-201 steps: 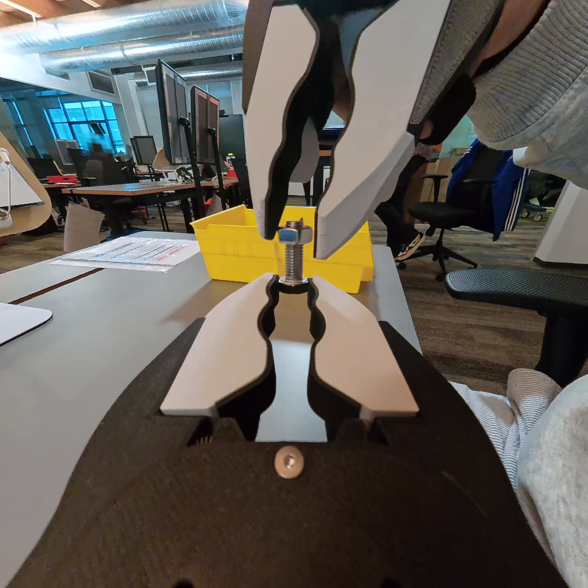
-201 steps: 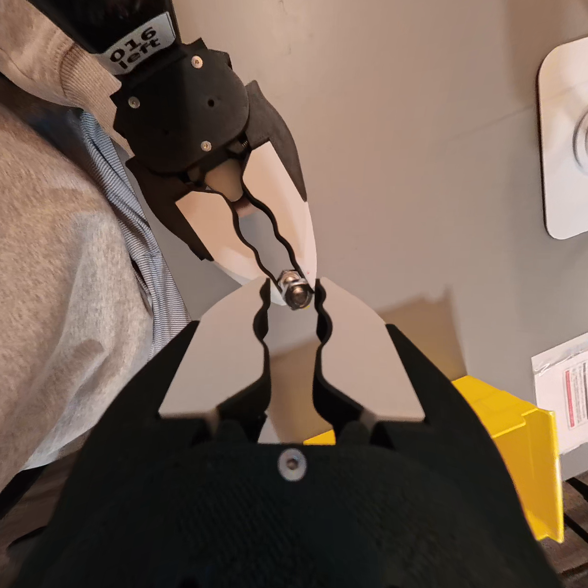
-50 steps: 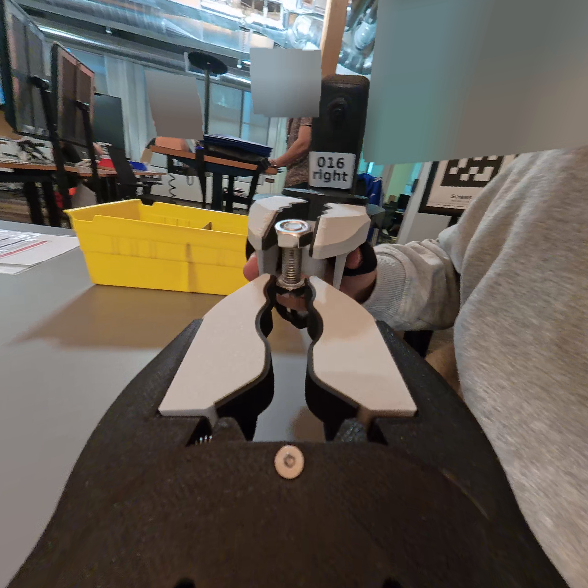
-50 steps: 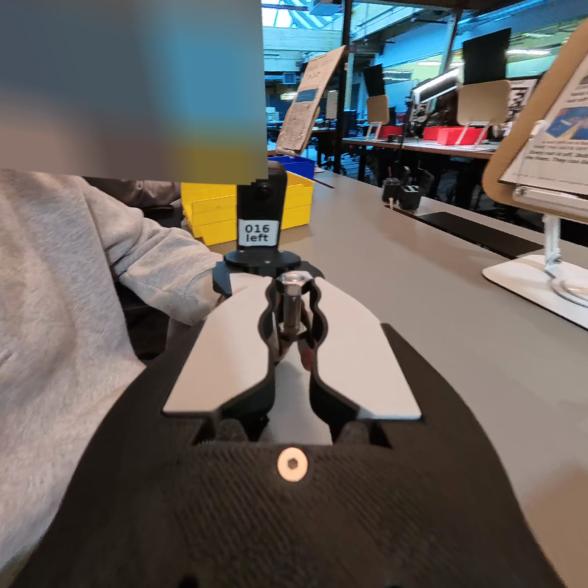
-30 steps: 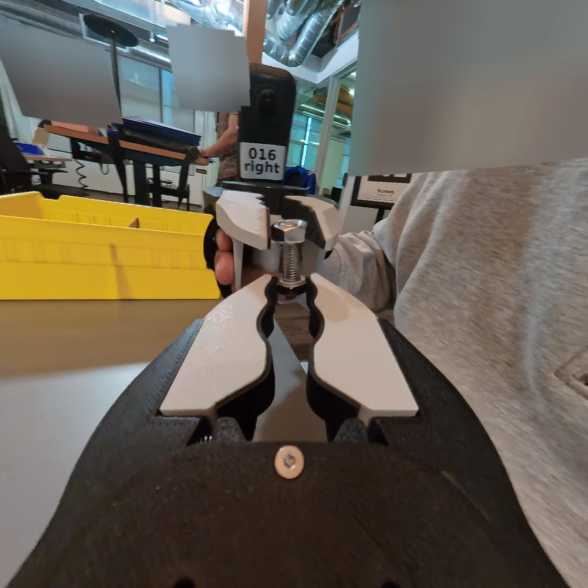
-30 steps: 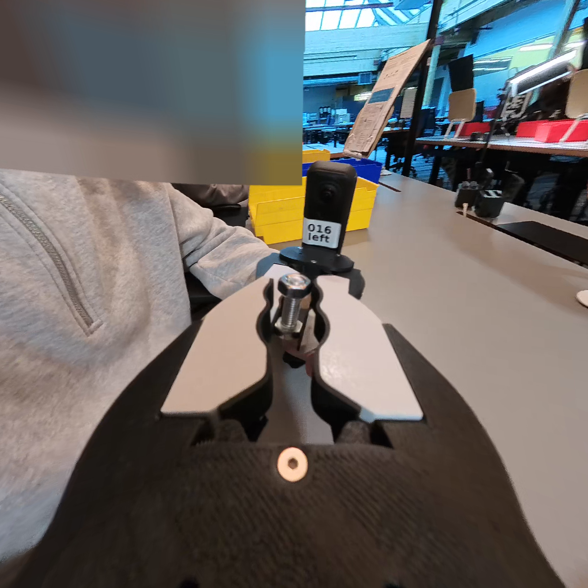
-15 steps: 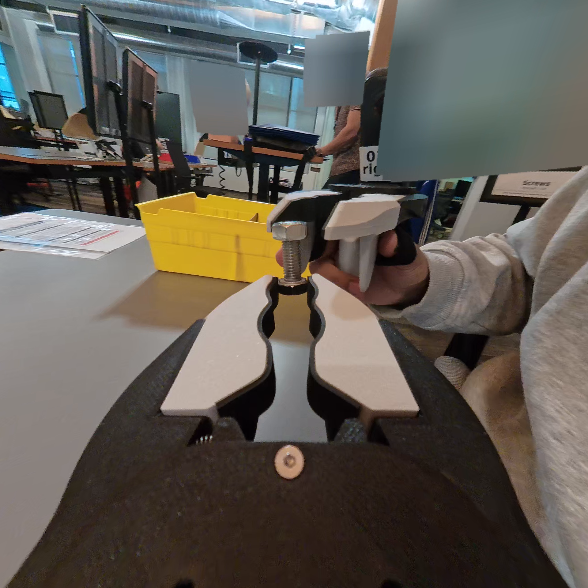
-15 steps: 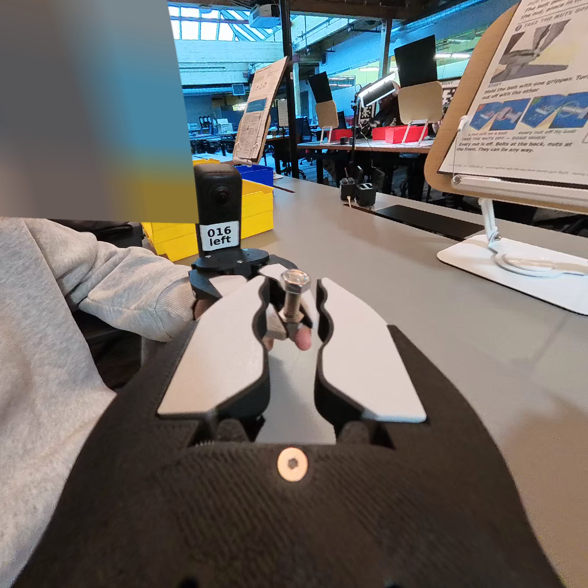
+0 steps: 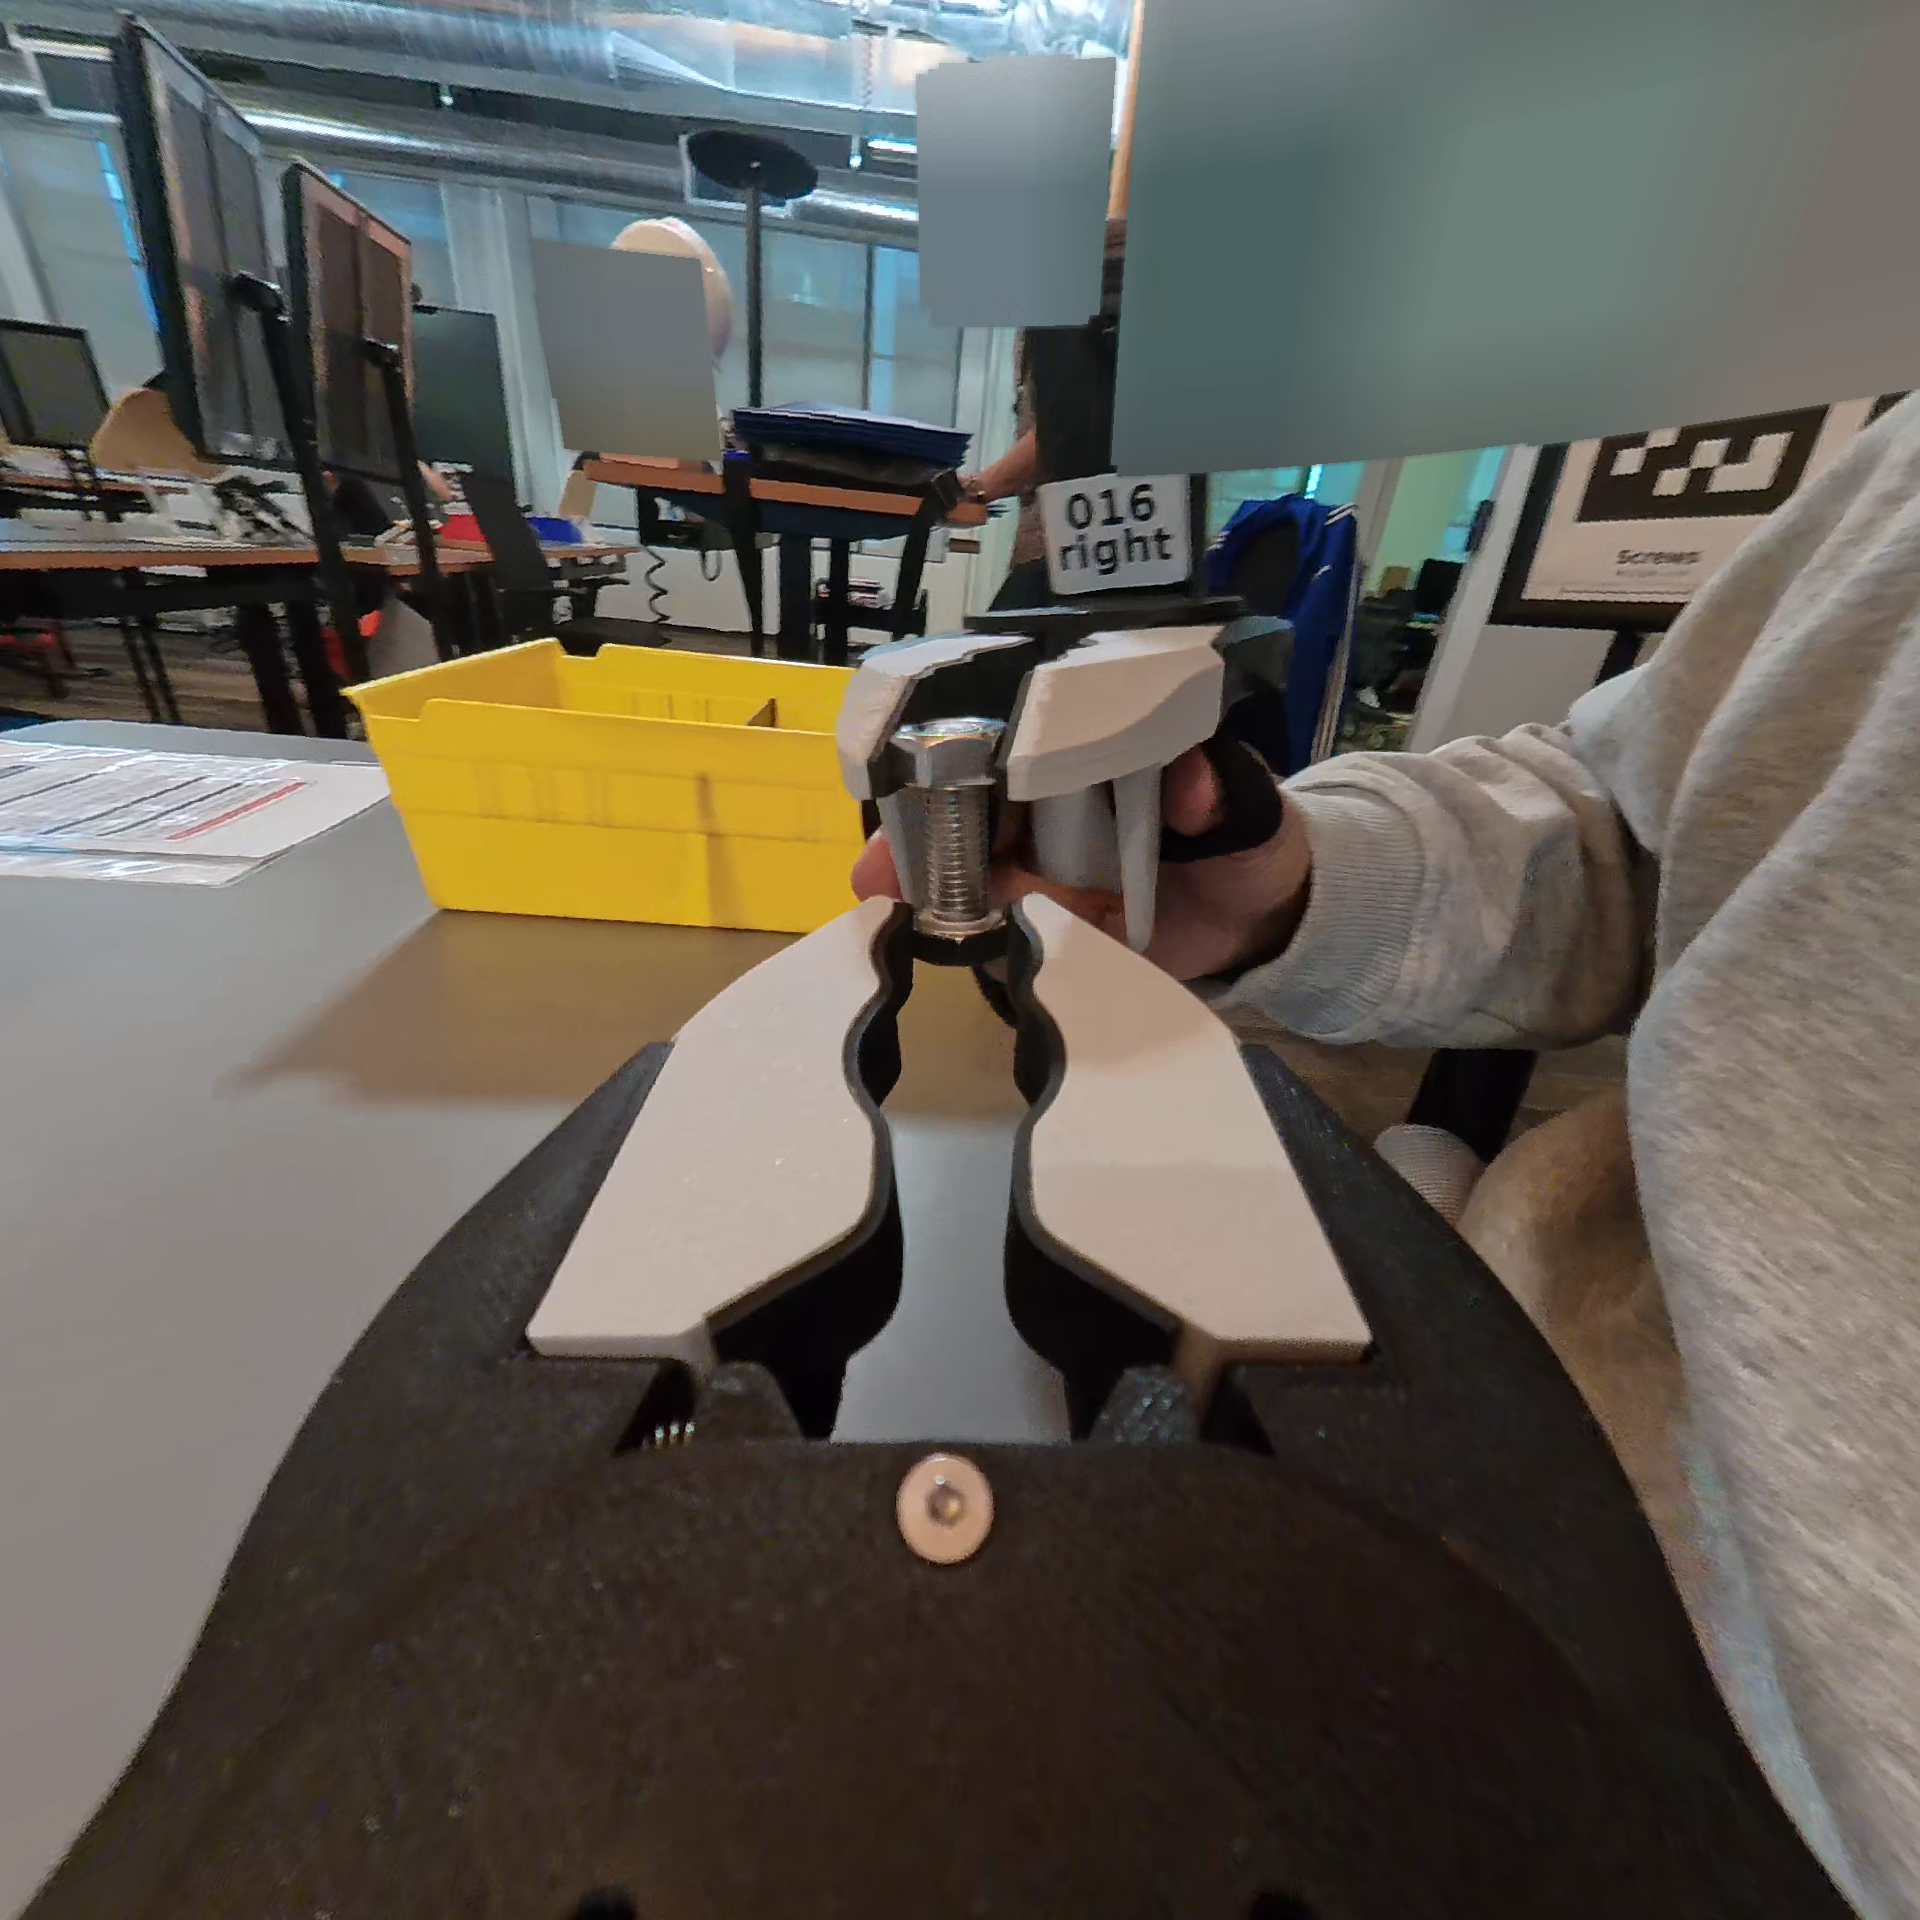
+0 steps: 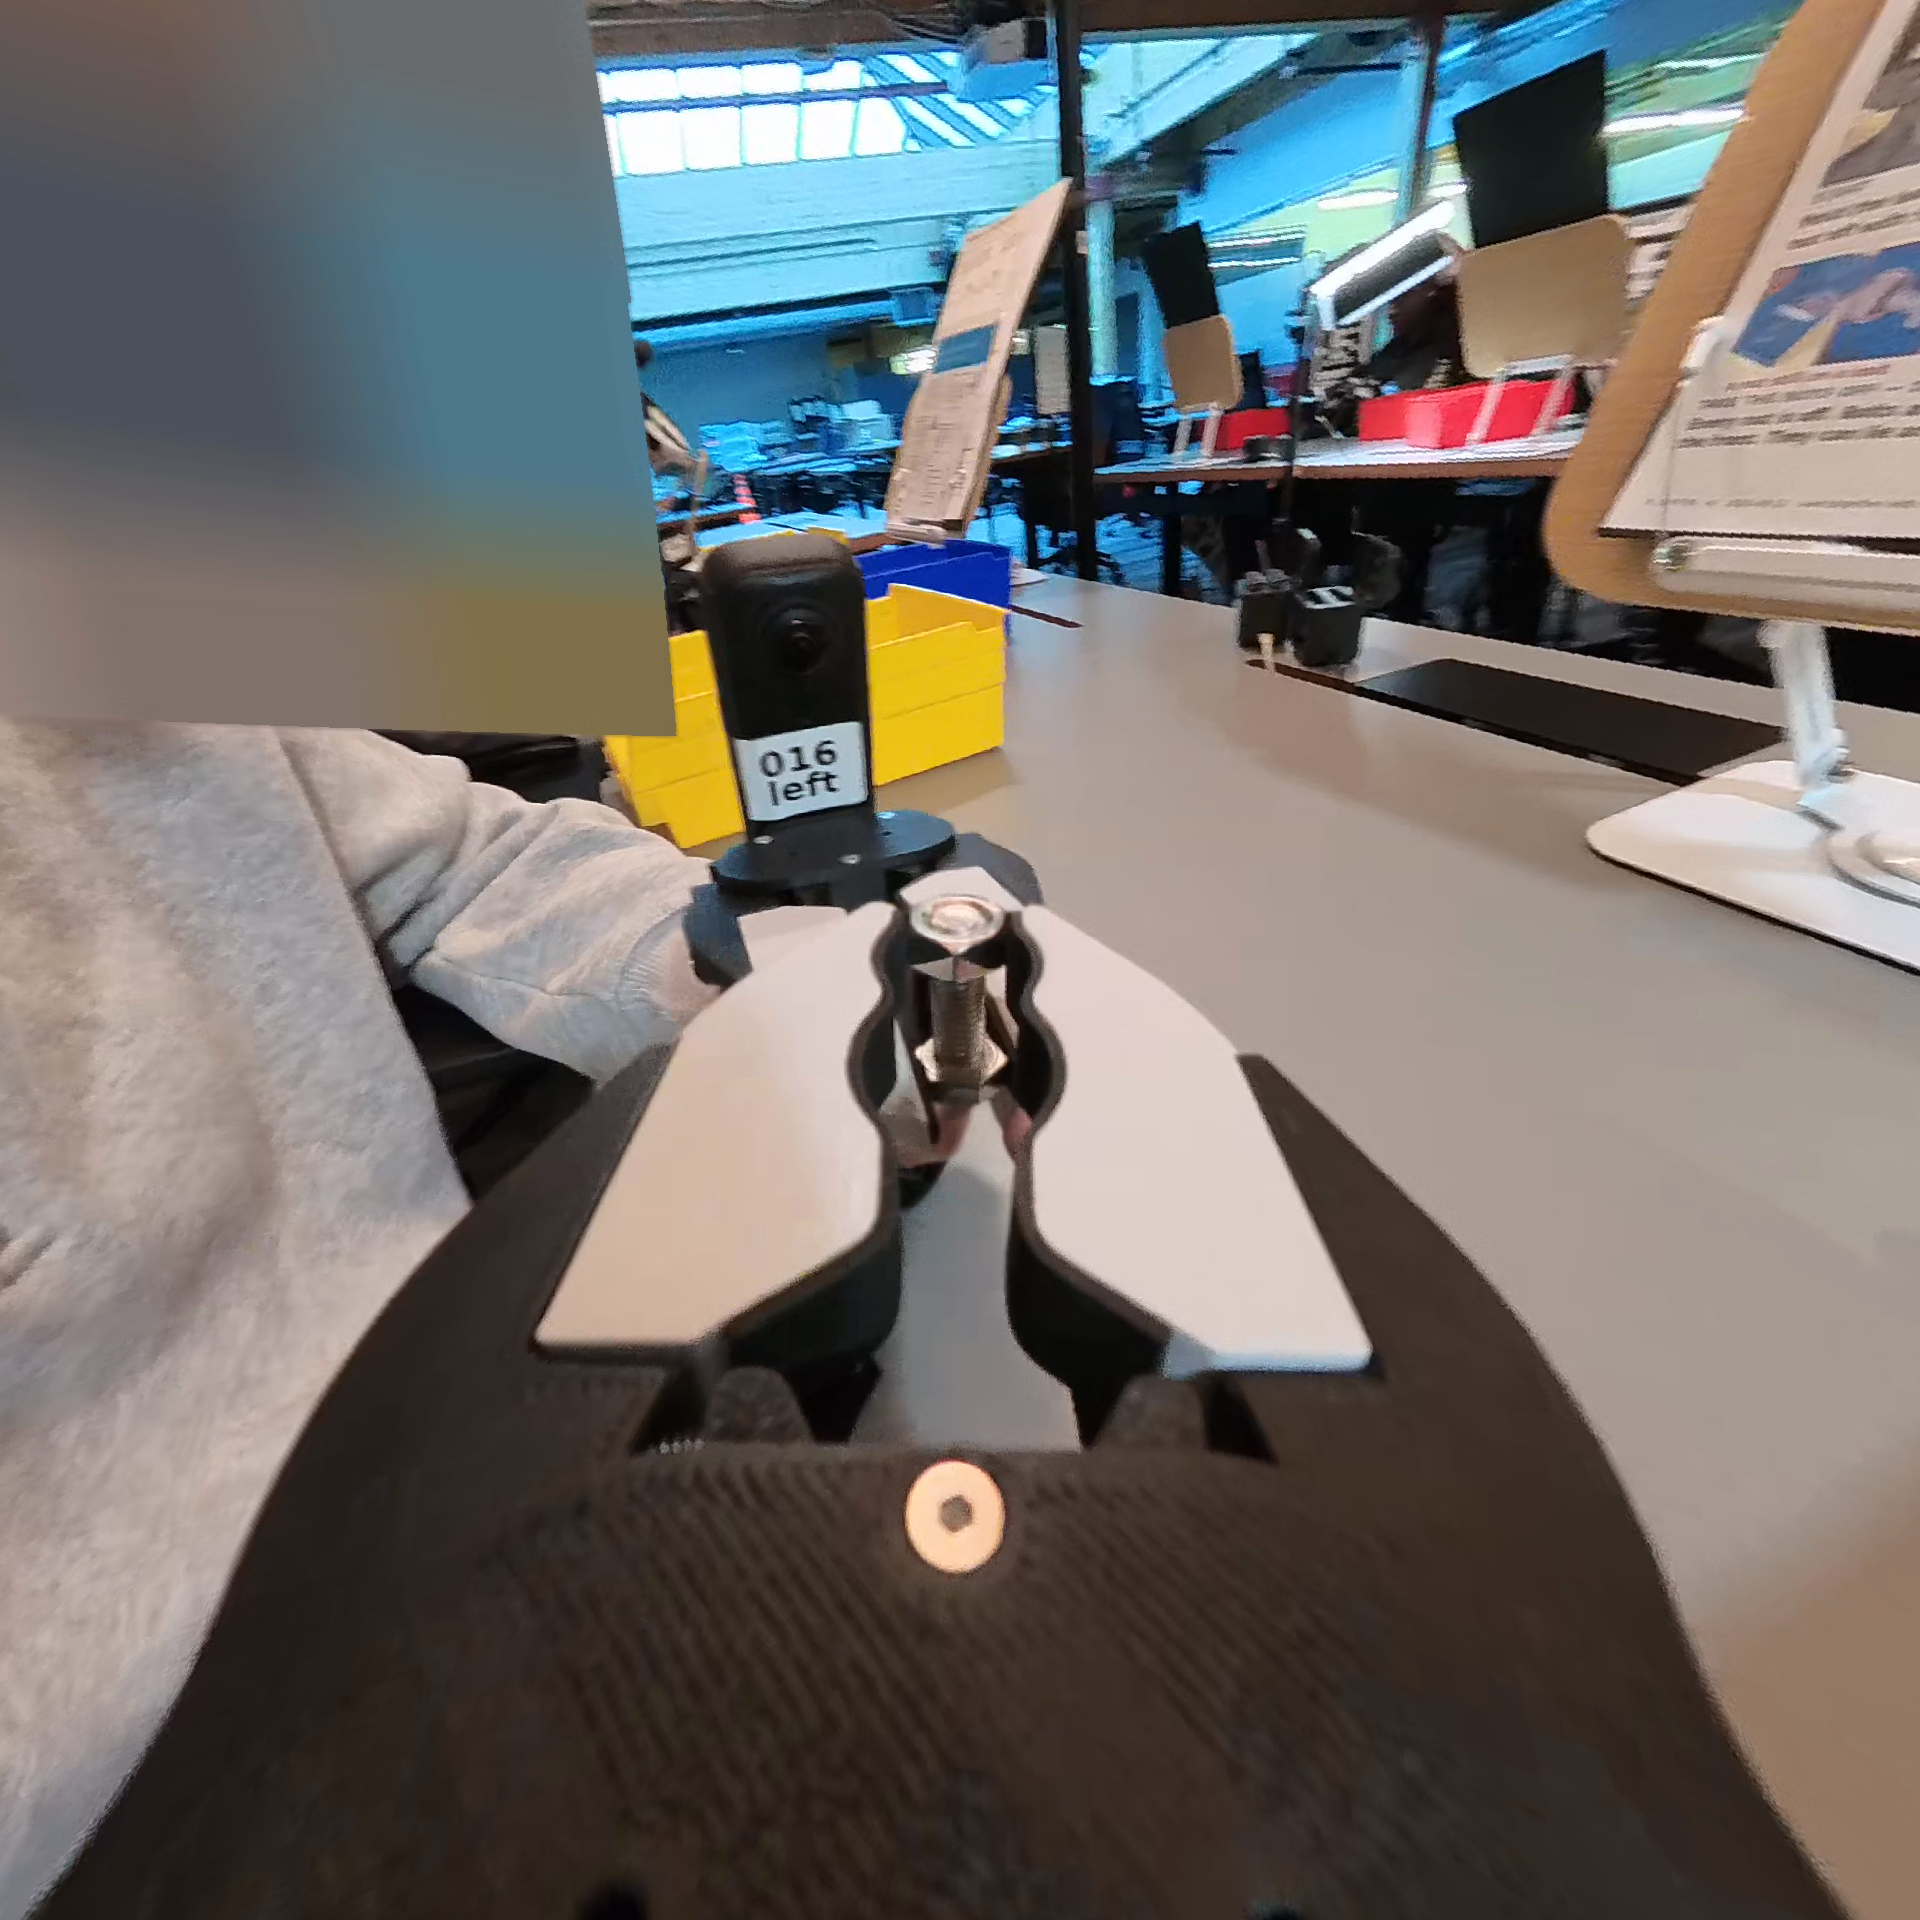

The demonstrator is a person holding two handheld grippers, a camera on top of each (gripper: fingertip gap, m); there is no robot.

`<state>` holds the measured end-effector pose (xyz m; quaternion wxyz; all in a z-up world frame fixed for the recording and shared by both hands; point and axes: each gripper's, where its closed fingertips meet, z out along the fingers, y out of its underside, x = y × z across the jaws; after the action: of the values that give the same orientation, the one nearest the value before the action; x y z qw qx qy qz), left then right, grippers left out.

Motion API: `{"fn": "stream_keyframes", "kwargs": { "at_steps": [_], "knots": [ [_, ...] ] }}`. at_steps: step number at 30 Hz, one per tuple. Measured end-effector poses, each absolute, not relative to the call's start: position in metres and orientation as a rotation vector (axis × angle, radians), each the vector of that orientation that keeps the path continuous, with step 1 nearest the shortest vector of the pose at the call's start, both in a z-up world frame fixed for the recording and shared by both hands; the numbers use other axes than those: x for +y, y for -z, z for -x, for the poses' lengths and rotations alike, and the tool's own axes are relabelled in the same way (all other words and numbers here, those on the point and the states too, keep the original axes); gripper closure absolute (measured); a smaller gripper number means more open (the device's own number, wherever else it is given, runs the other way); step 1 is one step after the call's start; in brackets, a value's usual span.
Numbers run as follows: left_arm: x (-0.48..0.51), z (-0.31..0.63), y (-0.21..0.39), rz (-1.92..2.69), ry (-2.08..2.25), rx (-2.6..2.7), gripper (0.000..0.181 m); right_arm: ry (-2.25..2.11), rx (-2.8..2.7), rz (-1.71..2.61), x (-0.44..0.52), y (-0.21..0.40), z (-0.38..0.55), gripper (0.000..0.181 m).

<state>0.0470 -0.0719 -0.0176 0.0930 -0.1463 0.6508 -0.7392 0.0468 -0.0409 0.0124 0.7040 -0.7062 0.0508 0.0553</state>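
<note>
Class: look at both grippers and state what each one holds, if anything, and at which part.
Both share one bolt. The left gripper clamps the nut end at the bottom; the right gripper has its jaws around the hex head at the top.

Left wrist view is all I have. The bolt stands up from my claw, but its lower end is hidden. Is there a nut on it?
Observer: Yes. The right wrist view shows a nut low on the thread of the bolt, just where the left claw grips.
Operator: Is the right claw really on the head?
Observer: Seen along the right claw, the head sits between both tips, which close on its sides.
Operator: Anything on the table beyond my bin?
Observer: A white stand holding a clipboard sits on the table, off to the right.
</note>
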Motion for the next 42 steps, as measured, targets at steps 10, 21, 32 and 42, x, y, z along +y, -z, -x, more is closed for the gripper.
{"fn": "stream_keyframes", "kwargs": {
  "at_steps": [10, 21, 32, 42],
  "knots": [
    [-0.081, -0.032, 0.022, 0.320, 2.221, 2.003, 0.164, -0.244, -0.023, 1.586, -0.043, -0.009, -0.029, 0.163],
    [-0.066, -0.061, 0.023, 0.529, 2.119, 1.909, 0.164, 0.027, 0.138, 1.641, -0.033, 0.007, -0.053, 0.151],
    [-0.067, -0.064, 0.028, 0.541, 2.035, 1.920, 0.164, 0.219, 0.160, 1.627, -0.037, 0.000, -0.062, 0.161],
    [-0.068, -0.062, 0.026, 0.525, 2.071, 1.922, 0.164, 0.124, 0.144, 1.599, -0.040, -0.002, -0.060, 0.162]
  ]
}}
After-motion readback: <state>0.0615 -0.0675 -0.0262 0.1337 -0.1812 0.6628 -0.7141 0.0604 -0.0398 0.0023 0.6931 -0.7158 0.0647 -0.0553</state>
